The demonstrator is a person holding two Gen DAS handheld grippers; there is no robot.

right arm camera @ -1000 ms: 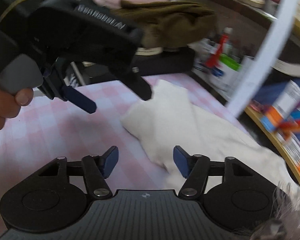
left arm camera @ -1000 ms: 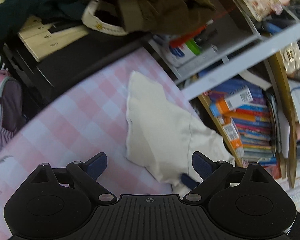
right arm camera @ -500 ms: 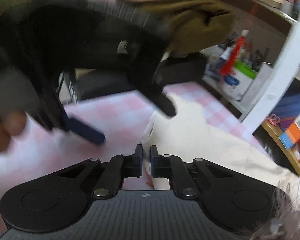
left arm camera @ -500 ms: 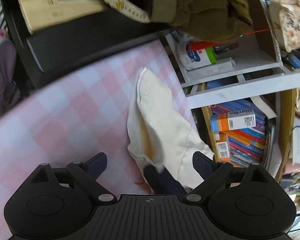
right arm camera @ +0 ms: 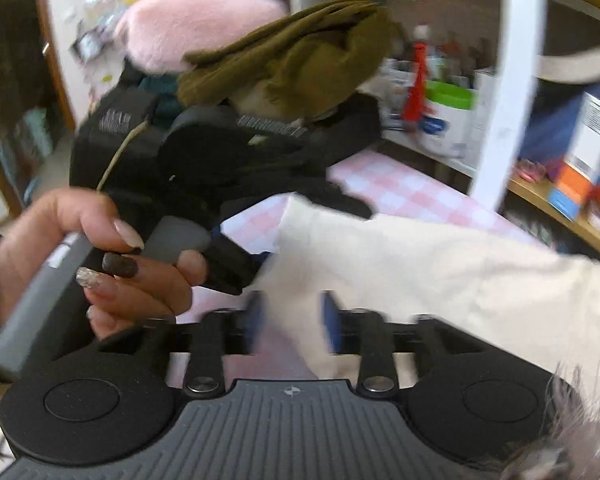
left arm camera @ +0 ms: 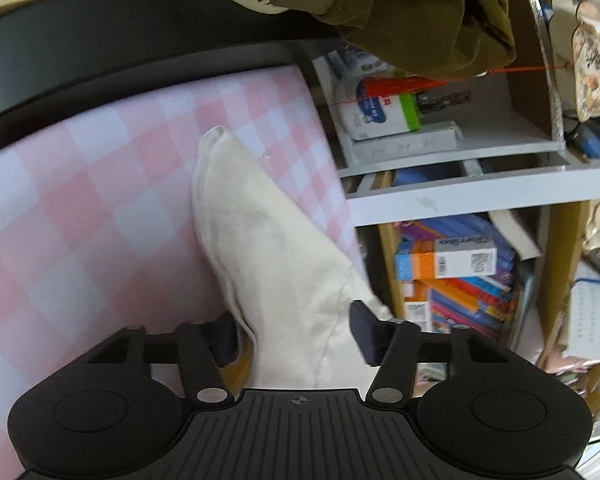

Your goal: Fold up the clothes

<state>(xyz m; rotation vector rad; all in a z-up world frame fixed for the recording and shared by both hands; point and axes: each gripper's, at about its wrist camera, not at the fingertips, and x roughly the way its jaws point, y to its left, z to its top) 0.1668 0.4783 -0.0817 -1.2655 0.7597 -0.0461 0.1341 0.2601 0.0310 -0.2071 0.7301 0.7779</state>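
The cream garment (left arm camera: 268, 248) lies on the pink-checked counter (left arm camera: 80, 216), trailing off its 3 o'clock edge. Left gripper (left arm camera: 296, 336) jaws are spread around the fabric; right gripper (right arm camera: 290, 316) jaws look parted but blurred. A one-layer pinch could drag it off.

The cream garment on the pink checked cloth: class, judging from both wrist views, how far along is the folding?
Done: little; the cream garment lies rumpled on the pink checked cloth, with no neat fold visible. In hand: the left tool is open with fabric between its fingers; the right tool, blurred, also has fabric between its parted fingers. Left: gripping, all the folds and smoothing flat.
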